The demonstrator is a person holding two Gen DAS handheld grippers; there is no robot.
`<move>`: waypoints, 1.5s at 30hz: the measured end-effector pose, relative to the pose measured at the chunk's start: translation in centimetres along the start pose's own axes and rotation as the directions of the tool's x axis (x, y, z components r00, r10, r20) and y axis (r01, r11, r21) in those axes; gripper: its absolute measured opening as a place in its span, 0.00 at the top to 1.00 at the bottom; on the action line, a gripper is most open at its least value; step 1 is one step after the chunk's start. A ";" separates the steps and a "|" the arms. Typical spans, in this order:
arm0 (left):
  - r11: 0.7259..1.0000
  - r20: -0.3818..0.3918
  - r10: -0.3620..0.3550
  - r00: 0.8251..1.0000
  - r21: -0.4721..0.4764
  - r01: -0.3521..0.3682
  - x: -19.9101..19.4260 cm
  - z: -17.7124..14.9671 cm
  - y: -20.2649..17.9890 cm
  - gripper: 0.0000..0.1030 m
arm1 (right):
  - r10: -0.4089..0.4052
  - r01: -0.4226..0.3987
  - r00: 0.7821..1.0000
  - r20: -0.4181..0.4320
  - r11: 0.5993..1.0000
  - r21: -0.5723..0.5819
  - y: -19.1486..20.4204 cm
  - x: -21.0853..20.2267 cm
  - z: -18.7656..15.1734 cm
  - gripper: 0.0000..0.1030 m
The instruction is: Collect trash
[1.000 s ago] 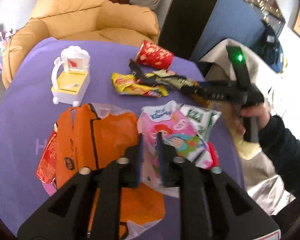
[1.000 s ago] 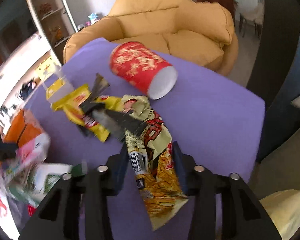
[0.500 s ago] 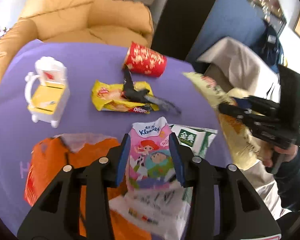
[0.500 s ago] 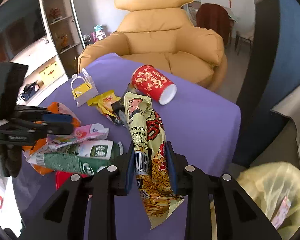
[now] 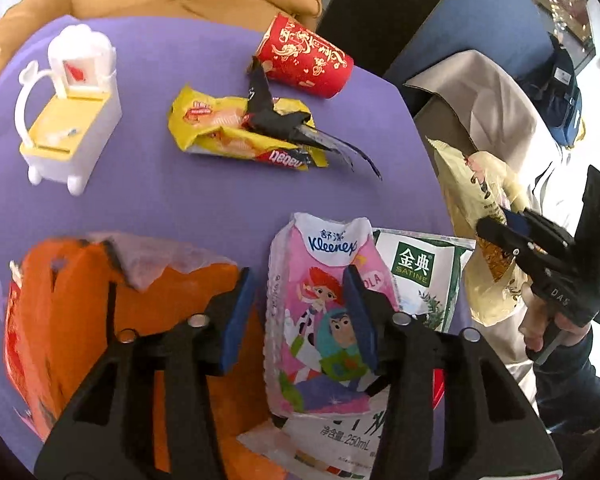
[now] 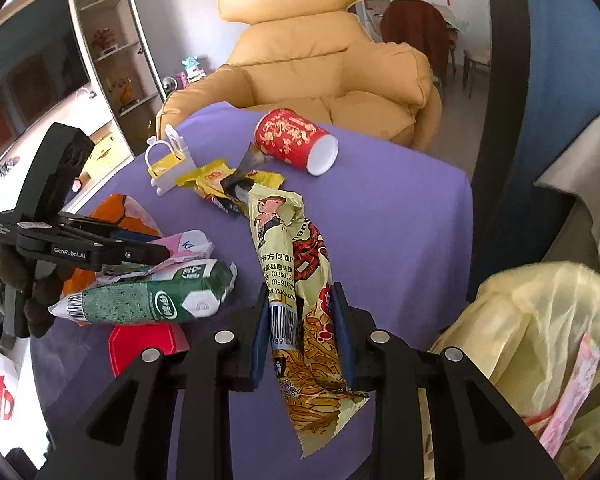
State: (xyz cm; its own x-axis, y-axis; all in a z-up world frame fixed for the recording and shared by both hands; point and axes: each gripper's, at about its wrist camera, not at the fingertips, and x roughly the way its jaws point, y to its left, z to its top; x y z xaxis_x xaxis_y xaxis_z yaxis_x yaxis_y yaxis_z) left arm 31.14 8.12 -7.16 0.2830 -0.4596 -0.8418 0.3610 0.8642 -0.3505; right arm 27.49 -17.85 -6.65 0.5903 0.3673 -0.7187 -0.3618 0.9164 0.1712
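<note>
My right gripper [image 6: 300, 312] is shut on a long pale-yellow noodle wrapper [image 6: 296, 264] and holds it above the purple table [image 6: 400, 216], near a yellow trash bag [image 6: 540, 332] at the right. The wrapper [image 5: 472, 200] also shows in the left wrist view. My left gripper [image 5: 300, 300] is open over a pink Kleenex packet [image 5: 320, 312], which lies on a green-and-white Satine pack [image 5: 424, 276]. An orange bag [image 5: 80, 312] lies to its left. A red paper cup [image 5: 304, 60] and a yellow snack wrapper [image 5: 236, 132] with a black wrapper [image 5: 284, 124] lie farther back.
A white-and-yellow toy chair [image 5: 68, 120] stands at the table's far left. A tan armchair [image 6: 324, 76] sits behind the table. A red lid [image 6: 148, 340] lies under the green pack. A blue partition [image 6: 560, 80] stands to the right.
My right gripper closed on the noodle wrapper, lifted it off the table and carried it right toward the trash bag. My left gripper opened and now stands wide over the Kleenex packet.
</note>
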 end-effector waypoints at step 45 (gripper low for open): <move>0.955 0.338 -0.215 0.917 0.268 0.125 -1.0 -1.0 -25.3 0.96 | -0.330 0.314 0.909 0.254 0.944 0.101 -8.5 -19.9 -4.9 0.73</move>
State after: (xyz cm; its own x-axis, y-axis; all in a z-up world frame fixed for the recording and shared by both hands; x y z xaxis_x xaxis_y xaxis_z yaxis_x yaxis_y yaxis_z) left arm 20.79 -13.07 2.16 0.4819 -0.6758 -0.5578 0.6181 0.7134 -0.3303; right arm 15.28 -33.68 2.90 0.8392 0.0723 -0.5390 -0.0836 0.9965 0.0036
